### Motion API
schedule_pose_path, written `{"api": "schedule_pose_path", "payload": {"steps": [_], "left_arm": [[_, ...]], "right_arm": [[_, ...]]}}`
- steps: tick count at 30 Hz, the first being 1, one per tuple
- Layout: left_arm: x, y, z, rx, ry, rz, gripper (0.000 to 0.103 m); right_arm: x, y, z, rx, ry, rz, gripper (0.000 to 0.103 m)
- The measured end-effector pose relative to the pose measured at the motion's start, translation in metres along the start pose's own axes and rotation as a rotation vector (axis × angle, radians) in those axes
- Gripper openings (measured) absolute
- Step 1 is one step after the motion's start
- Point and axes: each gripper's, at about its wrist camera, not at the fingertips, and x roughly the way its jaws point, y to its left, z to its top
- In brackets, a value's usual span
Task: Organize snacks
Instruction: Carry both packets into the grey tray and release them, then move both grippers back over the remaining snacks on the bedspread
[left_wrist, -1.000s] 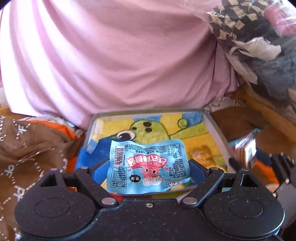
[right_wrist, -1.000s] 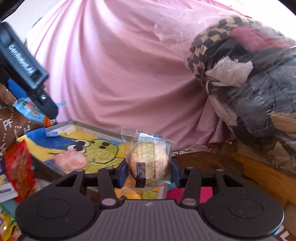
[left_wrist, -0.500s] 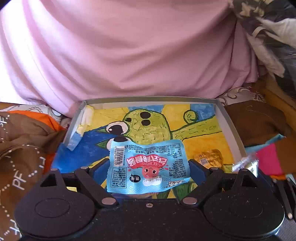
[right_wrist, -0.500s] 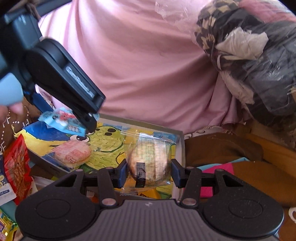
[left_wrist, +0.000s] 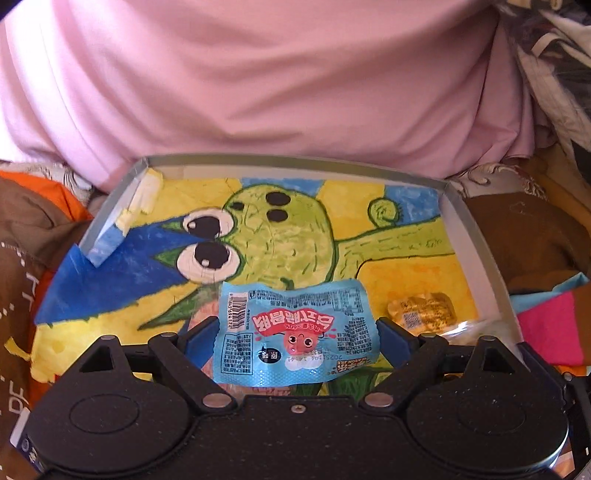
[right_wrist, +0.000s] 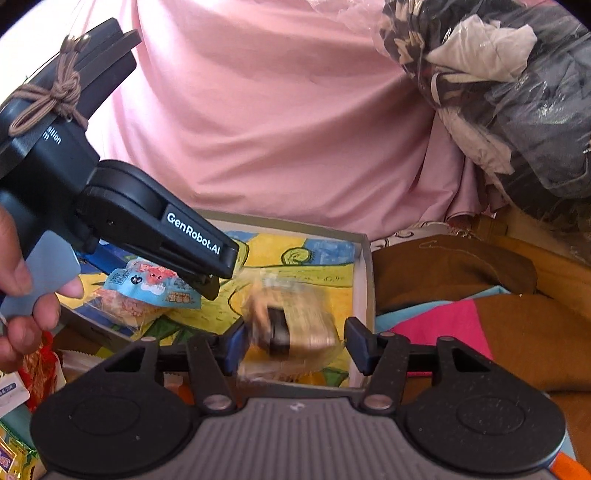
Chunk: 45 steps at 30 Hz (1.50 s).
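Note:
A shallow grey box (left_wrist: 295, 162) painted inside with a green cartoon figure lies in front of me. My left gripper (left_wrist: 297, 332) is shut on a blue snack packet (left_wrist: 295, 328) just above the box floor. The right wrist view shows that left gripper (right_wrist: 207, 284) holding the blue packet (right_wrist: 147, 280) over a pink cake packet (right_wrist: 125, 306) in the box (right_wrist: 364, 295). My right gripper (right_wrist: 297, 339) stands open. A clear-wrapped round cake (right_wrist: 291, 321), blurred by motion, sits loose between its fingers above the box's right end. A gold-wrapped snack (left_wrist: 421, 310) lies at the box's right side.
Pink cloth (left_wrist: 295, 74) hangs right behind the box. A plastic bag of clothes (right_wrist: 498, 74) is at the upper right. Brown fabric (right_wrist: 461, 269) and pink paper (right_wrist: 443, 317) lie right of the box. More snack packets (right_wrist: 37, 369) sit at the left. A hand (right_wrist: 22, 295) grips the left tool.
Both grippers have come down and forward over the box. The right gripper's fingers have spread and the round cake has slipped loose between them. The left gripper still holds the blue packet.

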Motion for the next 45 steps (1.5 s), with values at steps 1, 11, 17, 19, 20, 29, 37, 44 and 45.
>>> {"api": "schedule_pose_path", "payload": {"steps": [1,11,17,19,20,29,37,44,45], "left_arm": [[0.002,0.002,0.000,-0.009,0.009,-0.002,0.090],[-0.006,0.020,0.007,-0.141,0.037,-0.008,0.097],[-0.032,0.035,0.009,-0.145,0.002,0.024,0.102],[-0.044,0.041,0.008,-0.131,0.002,0.032,0.102],[-0.050,0.044,0.007,-0.124,0.002,0.035,0.102],[-0.113,0.077,-0.015,-0.069,-0.034,0.034,0.102],[-0.156,0.108,-0.044,-0.164,-0.078,0.046,0.102],[-0.175,0.128,-0.074,-0.253,-0.093,0.067,0.102],[-0.178,0.130,-0.079,-0.262,-0.103,0.071,0.102]], "right_arm": [[0.001,0.000,-0.001,0.002,0.003,0.001,0.062],[-0.005,0.002,-0.001,0.019,-0.023,-0.002,0.095],[-0.018,0.002,0.006,0.044,-0.076,-0.040,0.103],[-0.023,0.002,0.010,0.052,-0.095,-0.043,0.103],[-0.026,0.003,0.011,0.054,-0.106,-0.043,0.103],[-0.056,0.020,0.024,0.042,-0.165,-0.005,0.103],[-0.105,0.031,0.029,0.091,-0.275,-0.015,0.103],[-0.138,0.034,0.026,0.113,-0.315,-0.021,0.103],[-0.141,0.034,0.024,0.112,-0.306,-0.015,0.103]]}}
